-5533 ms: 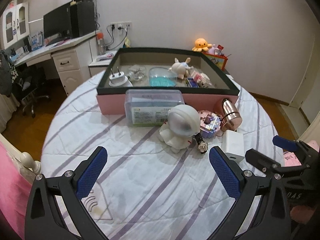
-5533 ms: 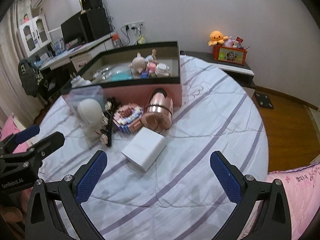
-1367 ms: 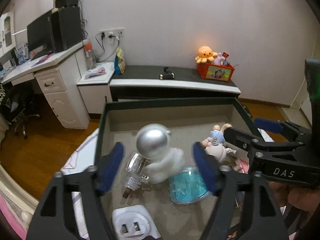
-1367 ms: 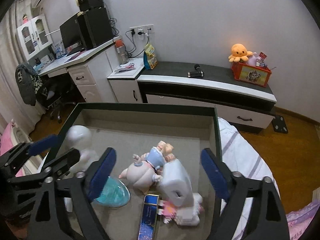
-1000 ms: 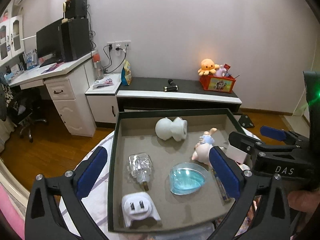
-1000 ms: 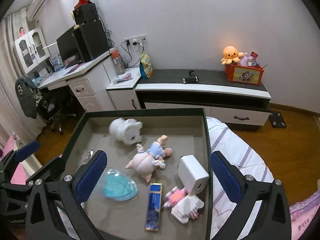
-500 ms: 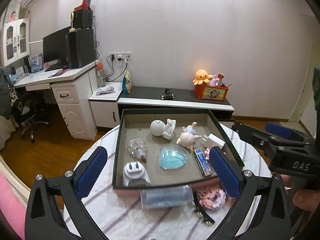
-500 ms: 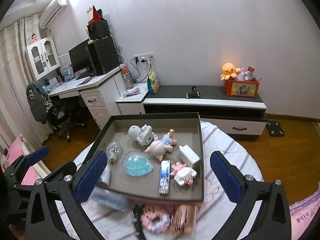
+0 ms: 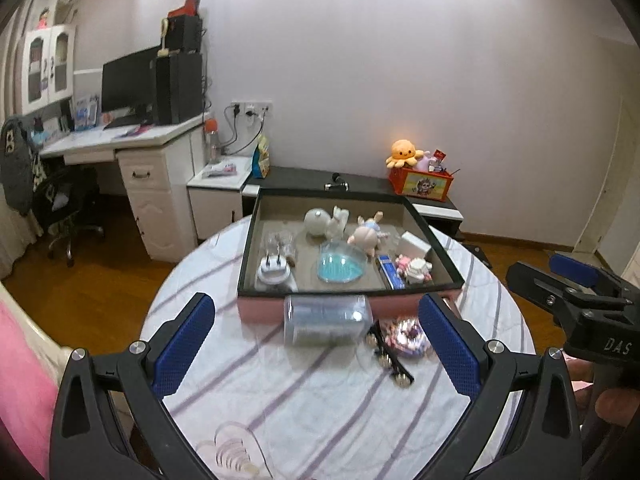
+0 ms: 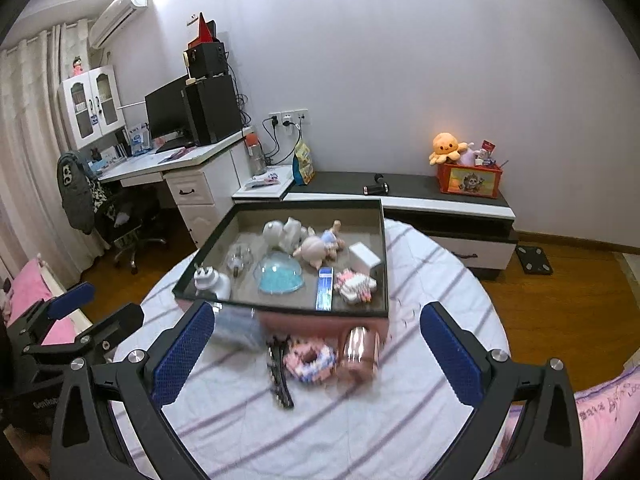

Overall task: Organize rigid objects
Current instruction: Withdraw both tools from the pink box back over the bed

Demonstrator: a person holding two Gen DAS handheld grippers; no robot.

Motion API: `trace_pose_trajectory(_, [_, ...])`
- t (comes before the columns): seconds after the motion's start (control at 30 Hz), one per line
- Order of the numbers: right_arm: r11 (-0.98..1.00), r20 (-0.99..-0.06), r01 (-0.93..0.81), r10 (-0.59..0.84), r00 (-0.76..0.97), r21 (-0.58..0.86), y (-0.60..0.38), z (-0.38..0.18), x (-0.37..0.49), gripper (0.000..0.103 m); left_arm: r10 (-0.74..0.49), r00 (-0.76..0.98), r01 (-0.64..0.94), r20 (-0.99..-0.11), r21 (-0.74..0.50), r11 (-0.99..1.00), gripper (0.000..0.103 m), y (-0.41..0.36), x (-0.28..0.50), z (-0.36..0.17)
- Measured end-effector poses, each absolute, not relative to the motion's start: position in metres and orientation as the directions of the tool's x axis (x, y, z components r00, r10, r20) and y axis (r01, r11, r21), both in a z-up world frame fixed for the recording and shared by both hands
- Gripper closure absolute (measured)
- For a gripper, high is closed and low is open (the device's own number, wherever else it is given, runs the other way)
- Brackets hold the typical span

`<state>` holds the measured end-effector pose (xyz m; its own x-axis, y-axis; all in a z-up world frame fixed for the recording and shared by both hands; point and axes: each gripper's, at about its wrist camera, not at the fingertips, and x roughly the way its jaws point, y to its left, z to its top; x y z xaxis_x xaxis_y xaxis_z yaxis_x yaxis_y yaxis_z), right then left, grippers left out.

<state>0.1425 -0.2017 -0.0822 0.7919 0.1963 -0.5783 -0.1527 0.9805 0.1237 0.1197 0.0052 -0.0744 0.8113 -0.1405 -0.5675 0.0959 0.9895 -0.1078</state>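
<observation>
A pink box with a dark rim stands on the round striped table. It holds the white astronaut figure, a pig doll, a white charger block, a blue dish, a white plug and other small items. In front of the box lie a clear plastic container, a pink block donut, a black clip and a copper tumbler. My left gripper and right gripper are open and empty, raised above the table's near side.
A desk with a monitor and an office chair stand at the left. A low dark cabinet with an orange octopus toy runs along the back wall. Pink bedding lies at the lower right.
Both grippers let go of the astronaut and the white charger inside the box, opened, and pulled back and up. The whole table is now in view.
</observation>
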Motion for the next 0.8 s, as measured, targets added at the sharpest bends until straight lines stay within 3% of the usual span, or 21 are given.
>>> trace_pose_trajectory(0.53, [0.98, -0.591, -0.144, 0.196, 0.783, 0.135, -0.207, -0.095, 0.12, 0.0, -0.135, 0.8, 0.089, -0.584, -0.107, 0.99, 0.0, 0.007, 0.101, -0.087])
trace_pose_trajectory(0.8, [0.983, -0.644, -0.144, 0.183, 0.743, 0.113, -0.21, -0.118, 0.122, 0.0, -0.138, 0.772, 0.099, -0.621, -0.098, 0.99, 0.0, 0.004, 0.102, -0.104])
